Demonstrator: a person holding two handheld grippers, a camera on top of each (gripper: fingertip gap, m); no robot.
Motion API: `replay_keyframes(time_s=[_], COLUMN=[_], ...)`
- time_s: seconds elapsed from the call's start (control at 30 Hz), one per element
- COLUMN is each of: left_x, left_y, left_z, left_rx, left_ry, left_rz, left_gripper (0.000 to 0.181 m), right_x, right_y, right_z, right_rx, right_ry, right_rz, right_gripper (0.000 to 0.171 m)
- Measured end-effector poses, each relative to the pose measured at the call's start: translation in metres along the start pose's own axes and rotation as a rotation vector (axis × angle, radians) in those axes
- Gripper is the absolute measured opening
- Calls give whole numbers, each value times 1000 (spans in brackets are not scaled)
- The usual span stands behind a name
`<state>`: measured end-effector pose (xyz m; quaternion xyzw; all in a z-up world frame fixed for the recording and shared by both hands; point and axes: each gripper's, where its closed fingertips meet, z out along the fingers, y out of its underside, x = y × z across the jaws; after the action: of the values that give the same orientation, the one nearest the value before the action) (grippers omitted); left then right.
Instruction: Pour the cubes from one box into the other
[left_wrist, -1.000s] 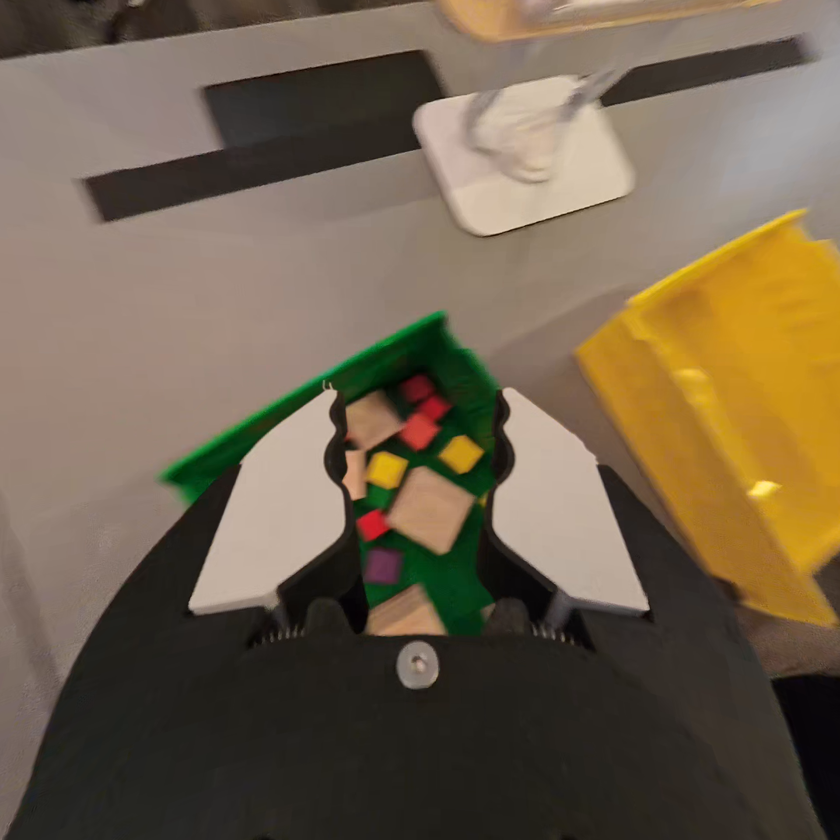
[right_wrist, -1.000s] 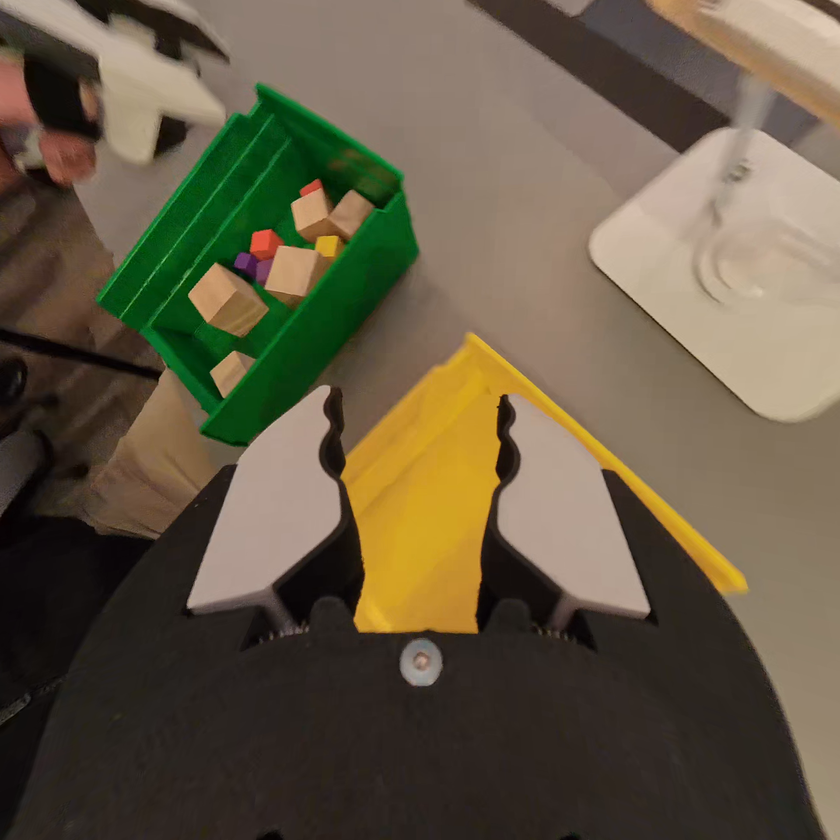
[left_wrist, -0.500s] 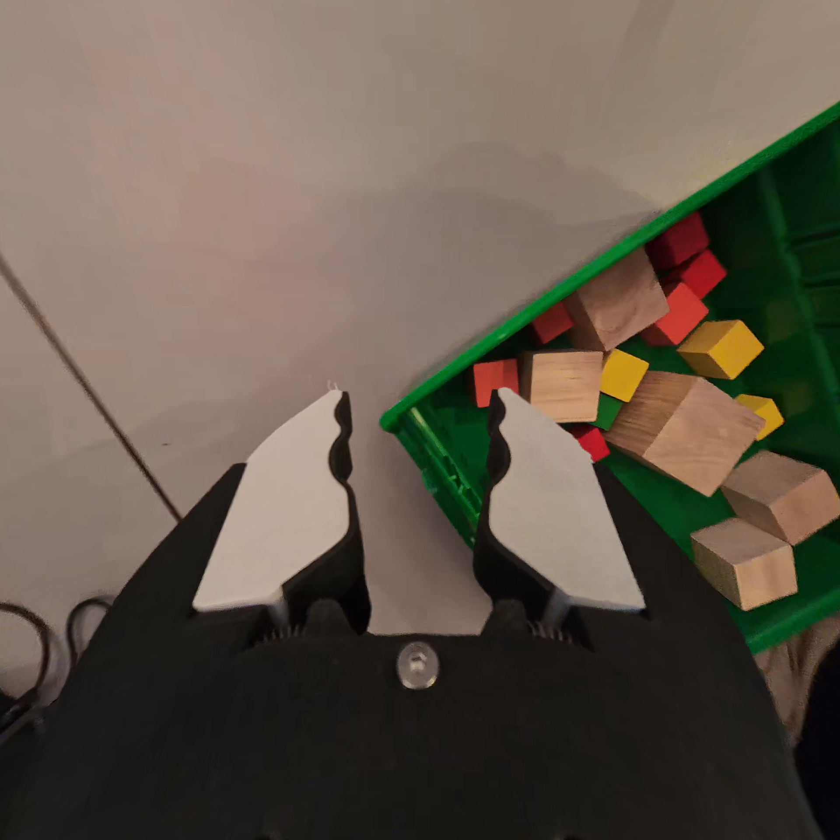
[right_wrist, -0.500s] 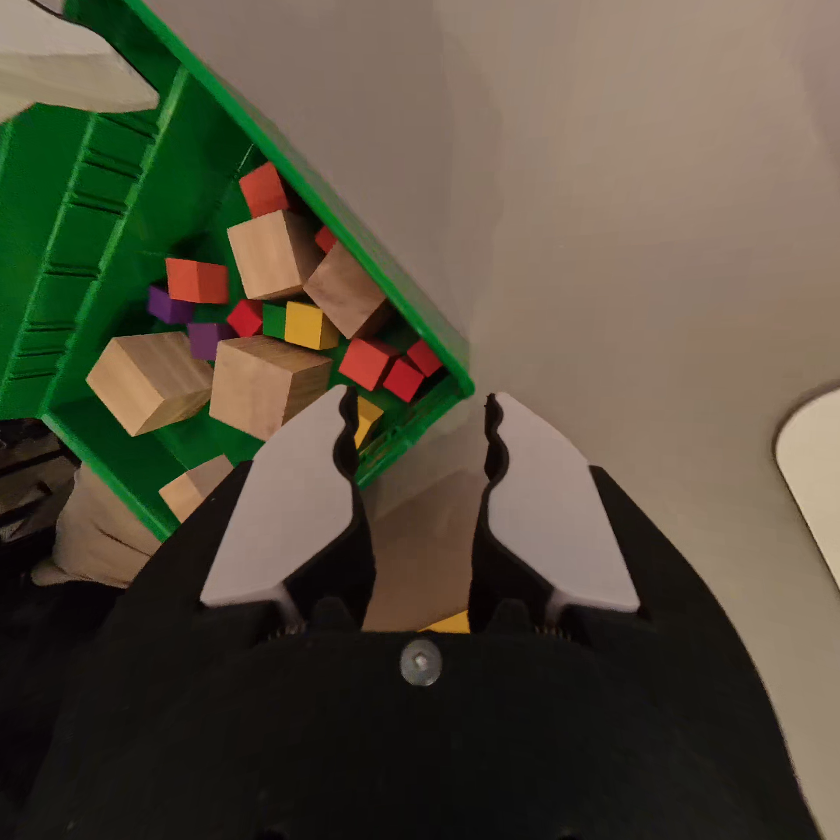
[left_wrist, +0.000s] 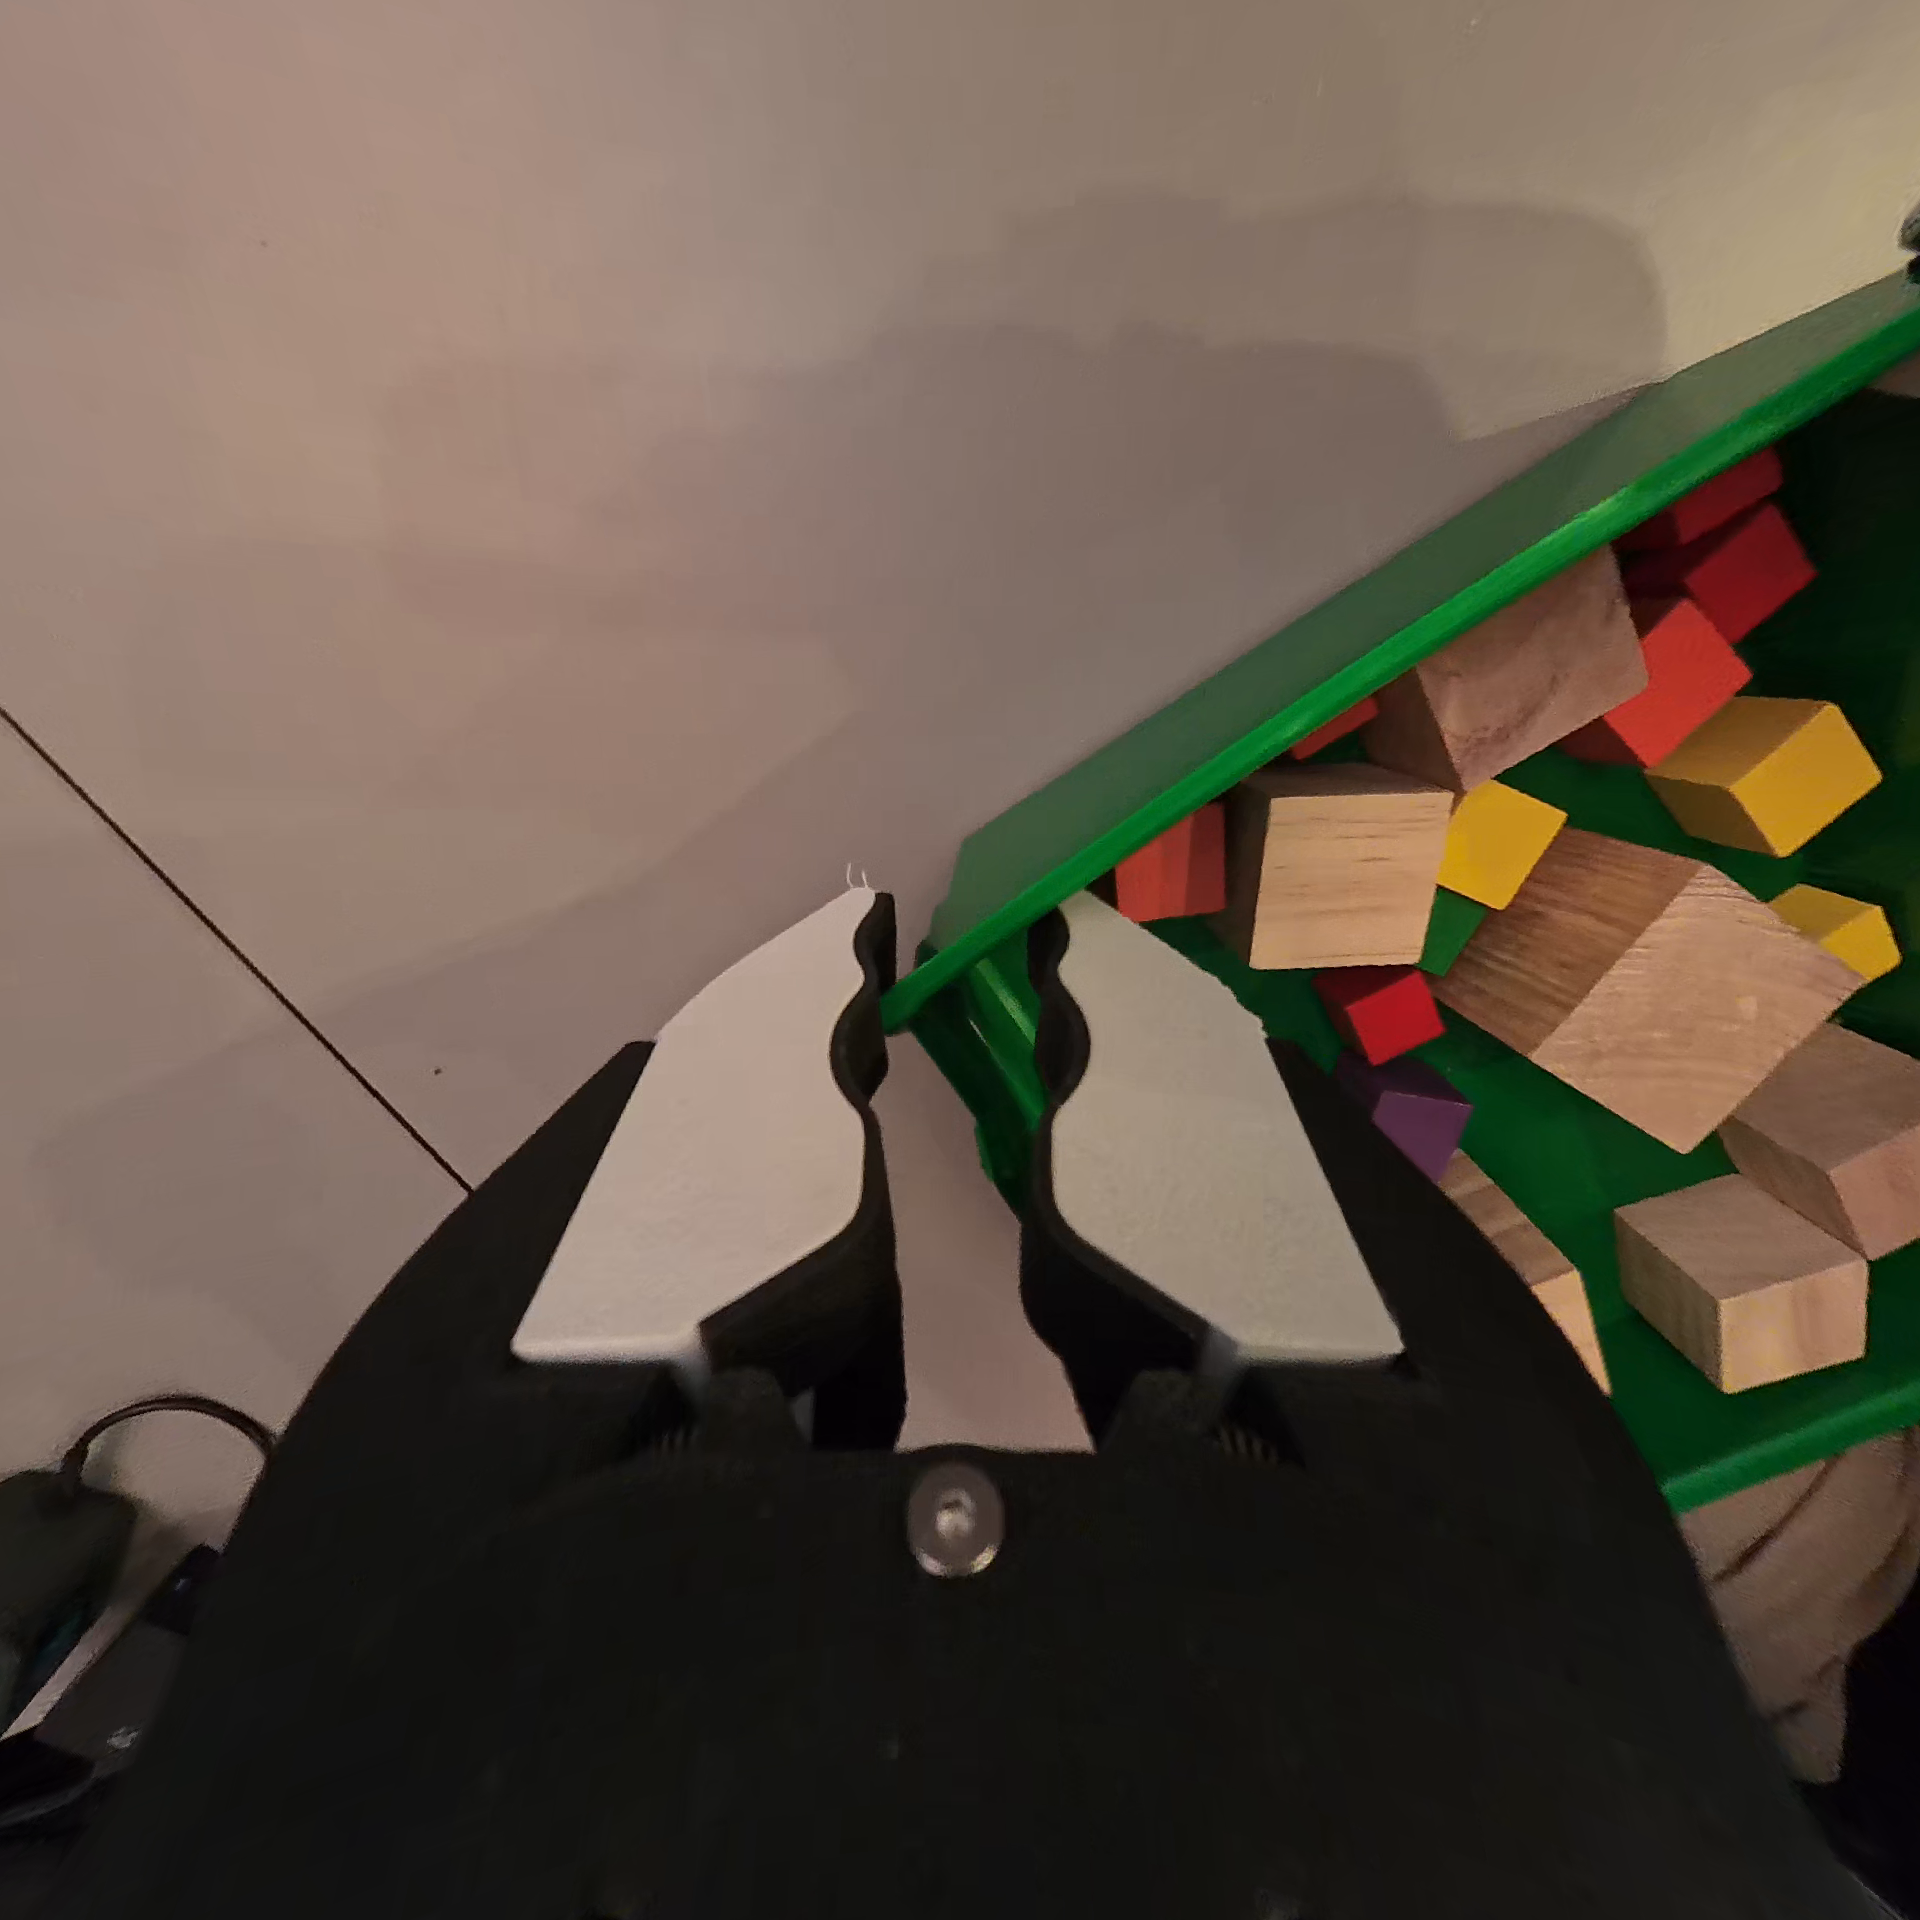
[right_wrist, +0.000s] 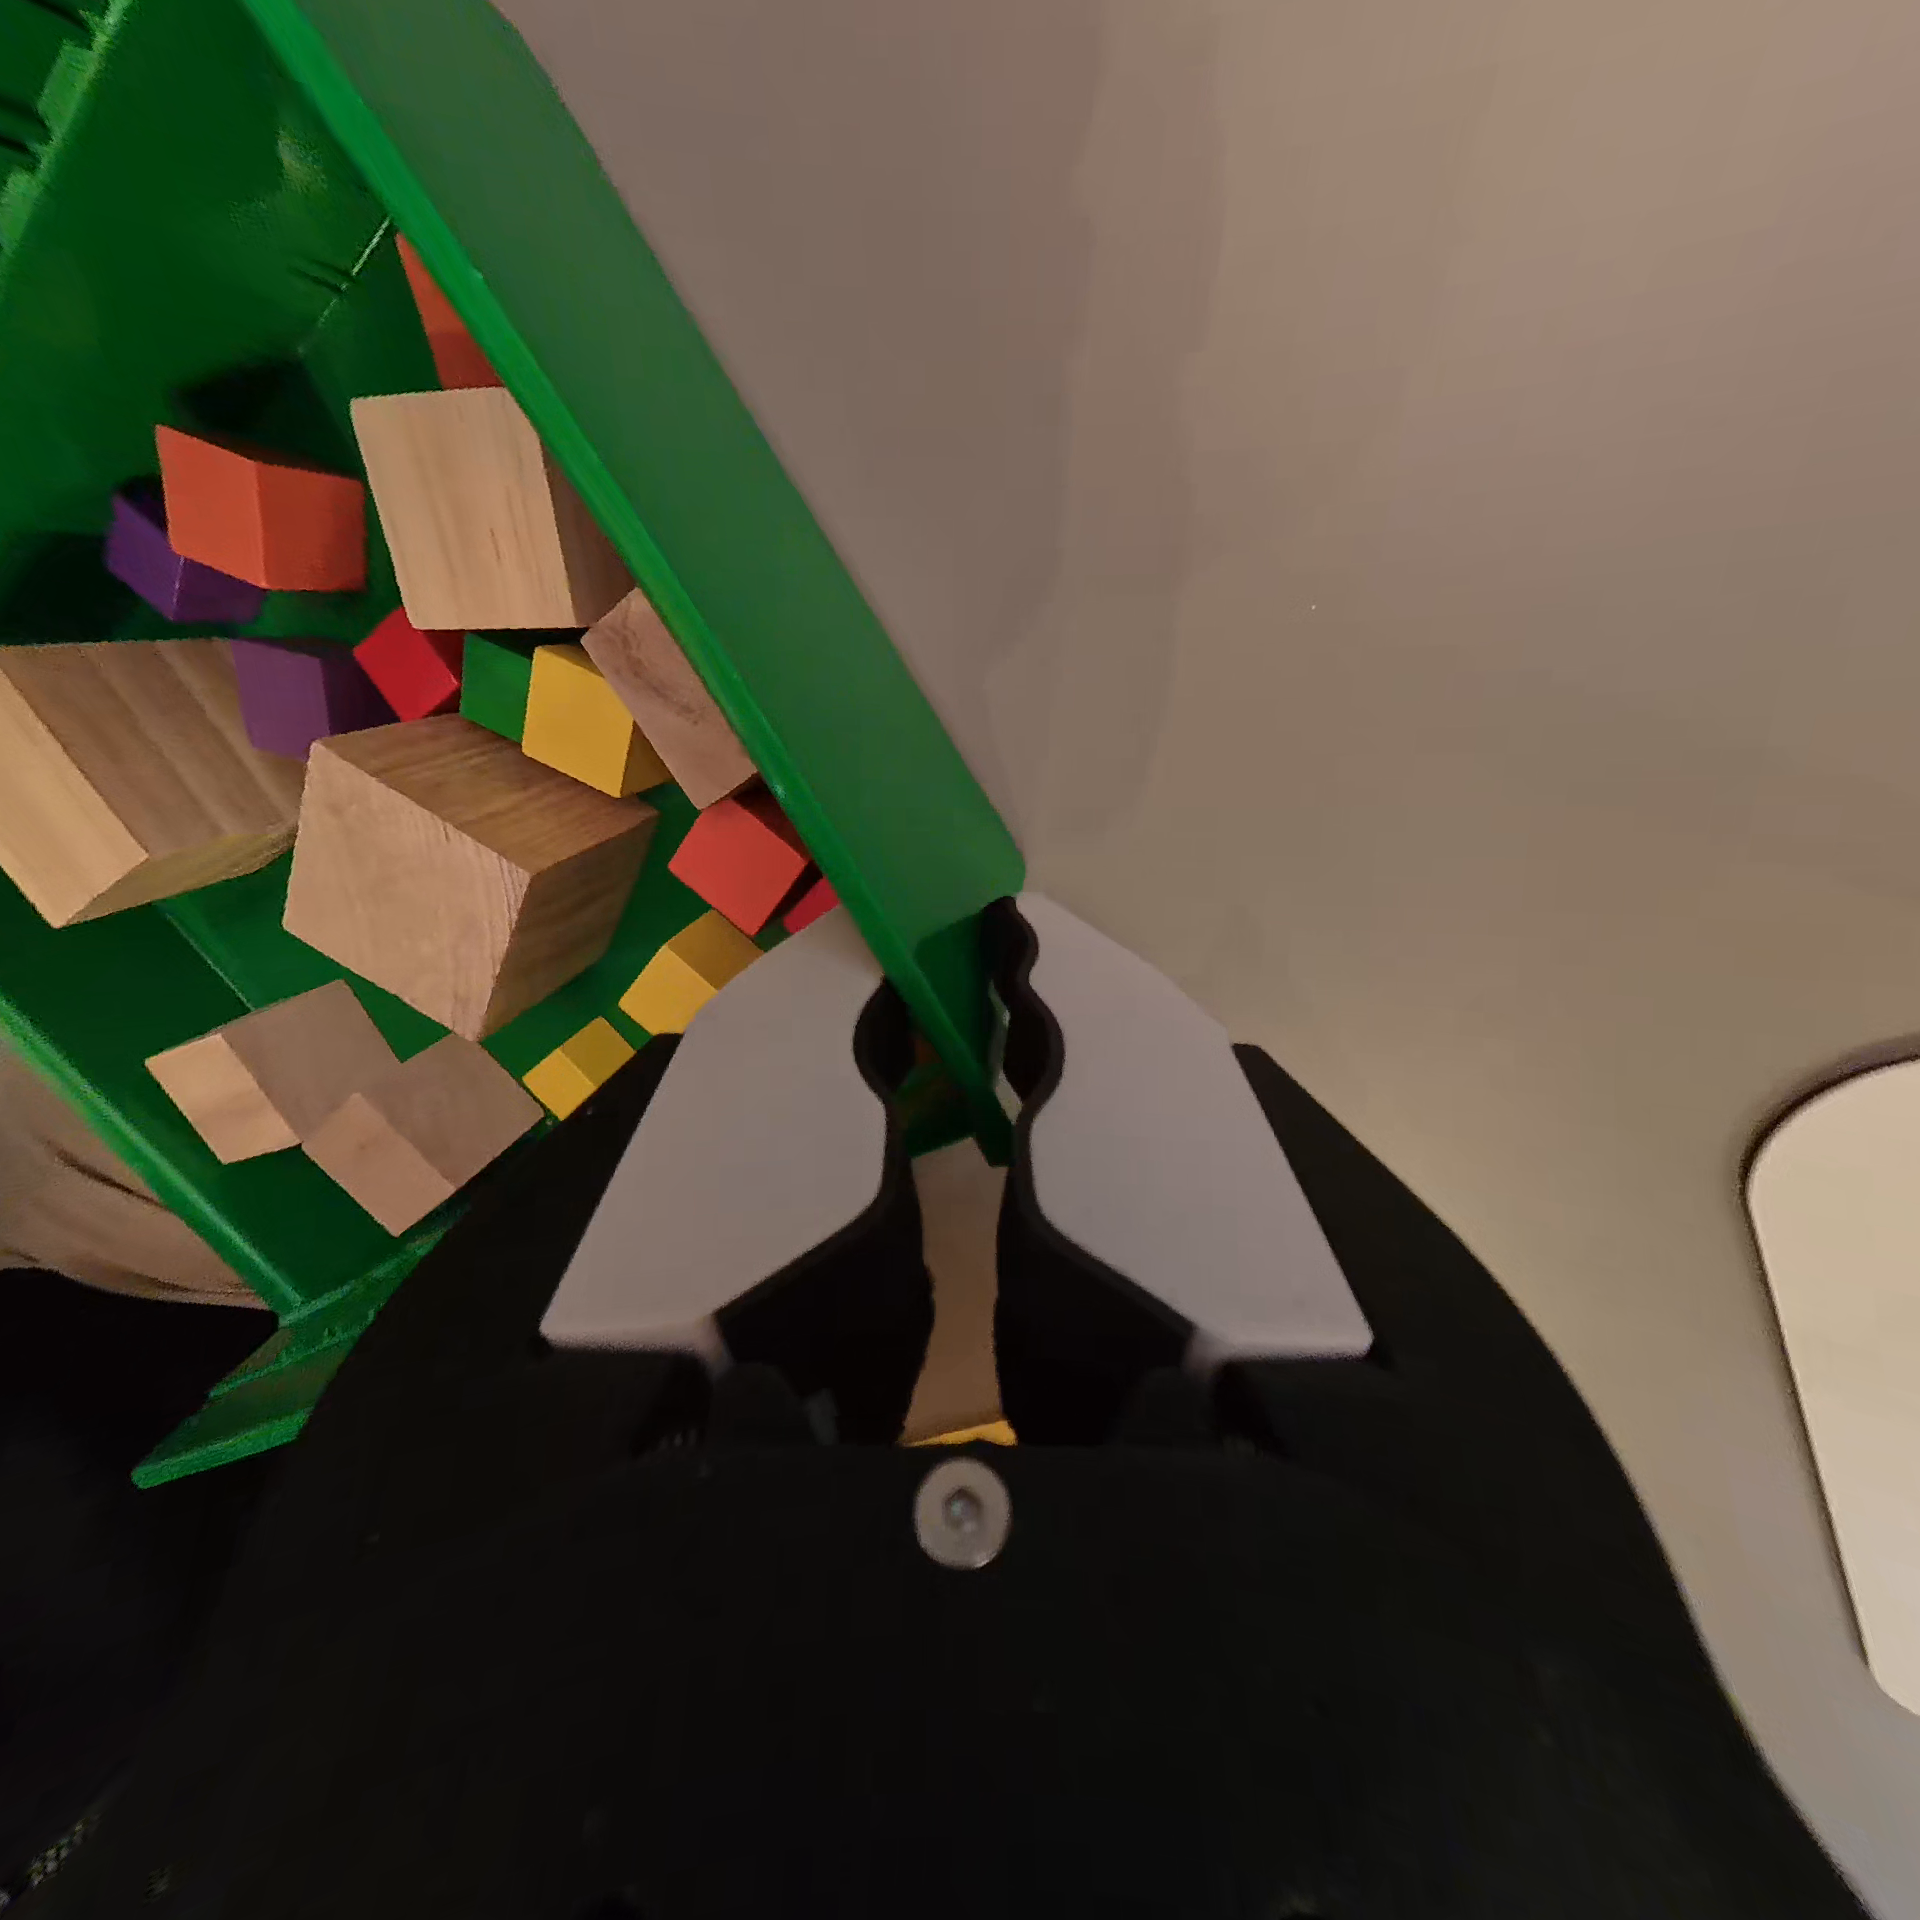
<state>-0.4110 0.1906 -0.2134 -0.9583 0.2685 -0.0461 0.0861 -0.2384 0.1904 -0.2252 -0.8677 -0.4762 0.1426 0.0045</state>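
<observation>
A green box (left_wrist: 1351, 665) holds several wooden, red, yellow and purple cubes (left_wrist: 1340, 873). In the left wrist view it fills the right side, and my left gripper (left_wrist: 961, 925) is shut on its near corner, one finger outside the wall and one inside. In the right wrist view the green box (right_wrist: 727, 582) fills the upper left with its cubes (right_wrist: 447, 862). My right gripper (right_wrist: 945, 966) is shut on the thin side wall at another corner. A sliver of the yellow box (right_wrist: 956, 1436) shows between the right finger bases.
The grey table (left_wrist: 623, 416) has a dark seam (left_wrist: 229, 956) at the left. Cables and a dark device (left_wrist: 62, 1558) lie at the lower left. A white base plate (right_wrist: 1849, 1351) lies at the right. Beige cloth (left_wrist: 1787, 1558) shows below the green box.
Both grippers moved in onto the green box's corners and their jaws narrowed from open to clamped on its walls. The yellow box has dropped almost out of view.
</observation>
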Motion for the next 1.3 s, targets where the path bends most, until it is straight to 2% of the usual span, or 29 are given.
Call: replay_keyframes(time_s=[0.23,0.47,0.67,1.03,1.3], left_x=[15,29,44,90,139], left_y=[-16,-49,-91,-189,-255], left_z=[-12,-49,-89,-183,-205], left_rx=[5,18,63,199,269], left_ry=[31,-2,-19,-76,-63], left_rz=[46,126,153,206,250], left_gripper=[19,16,16,15,15], right_x=[3,18,39,88,140], right_y=[16,22,24,43,79], right_z=[-10,-56,-113,-249,-316], right_rx=[53,119,192,308,335], right_ry=[-40,-8,1,137,249], right_rz=[27,42,72,81,125], right_gripper=[8,11,13,13,13])
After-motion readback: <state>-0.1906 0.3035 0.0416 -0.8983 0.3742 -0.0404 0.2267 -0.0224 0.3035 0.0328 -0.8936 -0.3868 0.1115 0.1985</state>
